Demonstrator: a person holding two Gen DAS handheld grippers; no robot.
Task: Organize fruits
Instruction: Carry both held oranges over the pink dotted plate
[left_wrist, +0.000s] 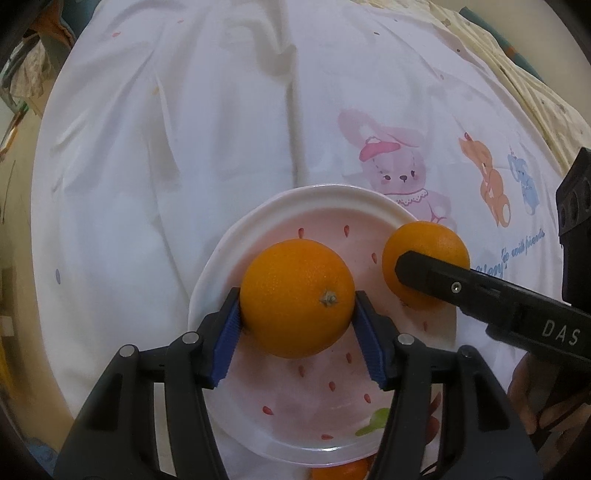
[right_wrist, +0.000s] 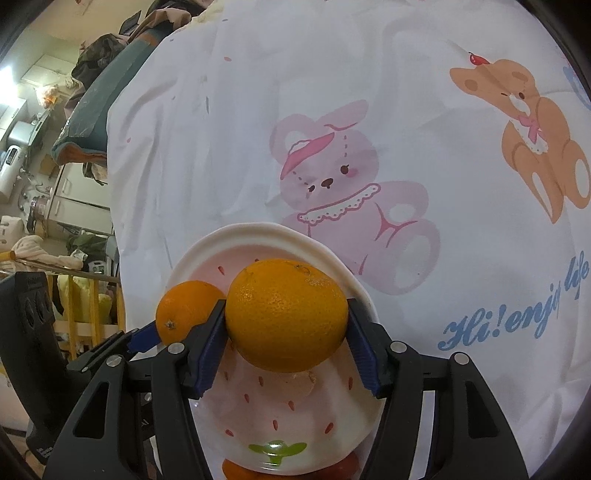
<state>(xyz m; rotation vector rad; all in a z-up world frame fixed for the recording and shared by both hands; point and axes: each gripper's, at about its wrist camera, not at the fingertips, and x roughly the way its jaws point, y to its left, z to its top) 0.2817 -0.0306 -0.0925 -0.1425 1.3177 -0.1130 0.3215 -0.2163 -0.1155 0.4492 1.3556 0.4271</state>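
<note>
A white plate (left_wrist: 221, 254) with strawberry-seed print lies on a white cartoon-print cloth. My left gripper (left_wrist: 297, 306) is shut on an orange (left_wrist: 295, 295) and holds it over the plate's middle. My right gripper (right_wrist: 286, 325) is shut on a second orange (right_wrist: 286, 314) over the plate's right rim; that orange also shows in the left wrist view (left_wrist: 424, 243) behind the right gripper's black finger (left_wrist: 436, 277). In the right wrist view the left gripper's orange (right_wrist: 184, 310) sits at the left above the plate (right_wrist: 266, 232).
Another orange fruit (left_wrist: 343, 470) peeks from under the plate's near edge, also in the right wrist view (right_wrist: 236, 470). The cloth (left_wrist: 184, 147) with a pink bunny print (right_wrist: 332, 177) spreads beyond. Room clutter and yellow rails (right_wrist: 74, 295) lie at the far left.
</note>
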